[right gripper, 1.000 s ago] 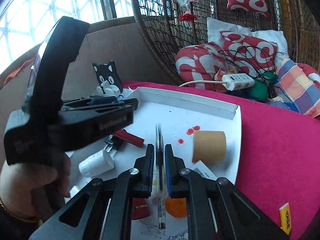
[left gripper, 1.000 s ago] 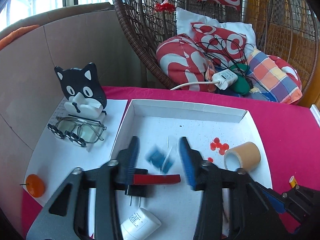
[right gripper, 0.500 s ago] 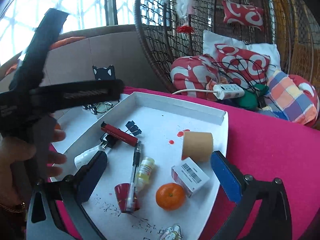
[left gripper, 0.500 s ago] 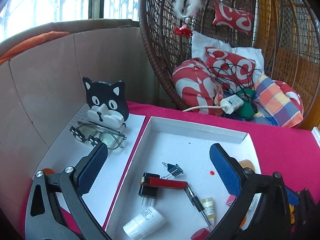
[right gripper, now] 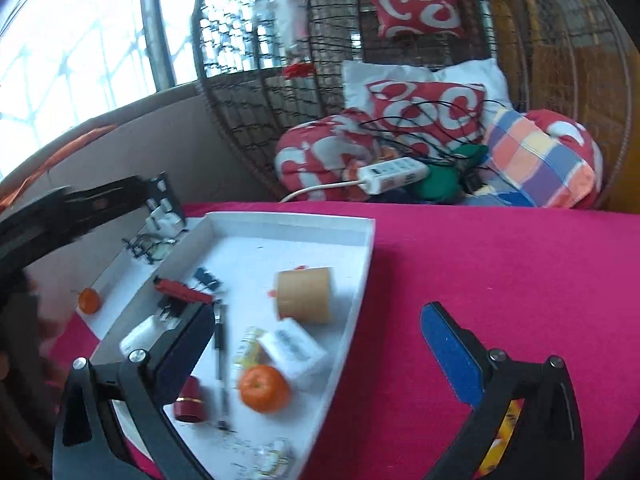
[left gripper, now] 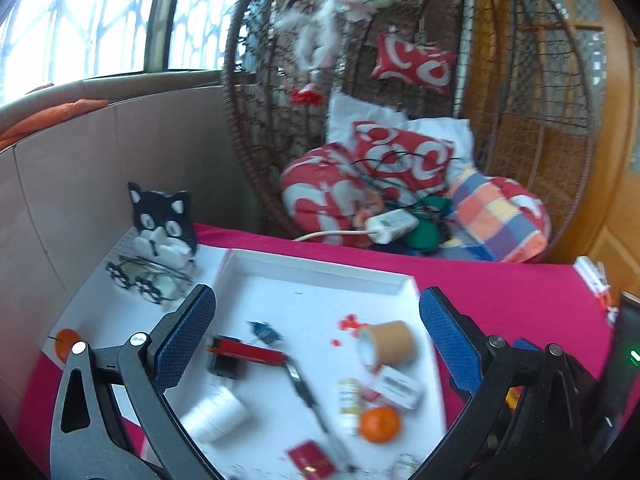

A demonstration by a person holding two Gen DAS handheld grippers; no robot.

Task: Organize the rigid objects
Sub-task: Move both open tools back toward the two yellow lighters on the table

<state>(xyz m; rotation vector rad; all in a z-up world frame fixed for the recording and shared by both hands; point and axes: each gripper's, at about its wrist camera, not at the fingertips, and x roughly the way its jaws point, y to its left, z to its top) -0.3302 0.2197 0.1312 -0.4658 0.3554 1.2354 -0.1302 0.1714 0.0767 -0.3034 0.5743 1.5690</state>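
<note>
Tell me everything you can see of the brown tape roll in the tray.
The tape roll is a wide tan cylinder, cardboard-like, with a pale hollow core showing in the left wrist view. It lies on its side on the floor of the white tray, toward the right wall, near a few small red bits. A small white box sits just in front of it; contact is unclear. Neither gripper touches it.

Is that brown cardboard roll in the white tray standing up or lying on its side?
Lying on its side. The cardboard roll rests on its curved wall in the white tray; the left wrist view shows its open end facing sideways.
</note>
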